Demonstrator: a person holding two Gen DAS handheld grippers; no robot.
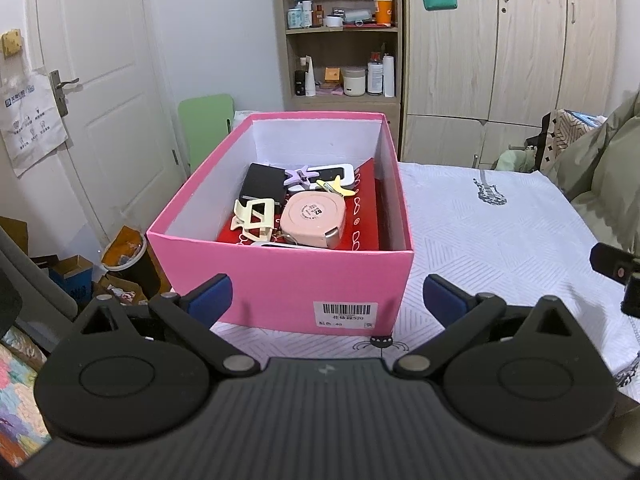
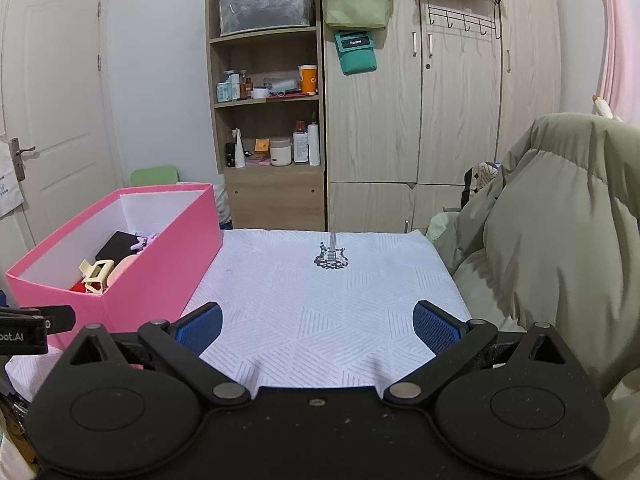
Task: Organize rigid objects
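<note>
Box: pink cardboard box [image 1: 280,280] stands open on white patterned cloth [image 1: 500,232]; barcode label on its near wall. From the right wrist view it sits at about 9 o'clock [image 2: 160,276].
Box contents: pink tape measure [image 1: 314,219] near the middle; cream hair claw [image 1: 256,216] just beside it at 9 o'clock; black case [image 1: 264,188] behind the claw; purple clip [image 1: 298,176] and yellow clip [image 1: 336,187] toward the far end; white-framed flat item [image 1: 334,173] under the clips, too covered to identify. All lie on a red sheet [image 1: 366,216] lining the bottom.
Left tongs: left tongs [image 1: 326,300] spread wide, blue pads [image 1: 210,300] apart, nothing between them; they hang just short of the box's near wall, the box centred in the gap.
Right tongs: right tongs [image 2: 316,326] spread wide, holding nothing, over bare cloth at 3 o'clock of the box. Guitar print [image 2: 331,258] on the cloth lies ahead at 12 o'clock.
Surroundings: wooden shelf unit [image 2: 268,100] with bottles and jars at 12 o'clock; wardrobe [image 2: 460,100] beside it; white door [image 1: 100,80] at 10 o'clock; olive padded jacket [image 2: 560,240] at 3 o'clock, touching the cloth's edge.
</note>
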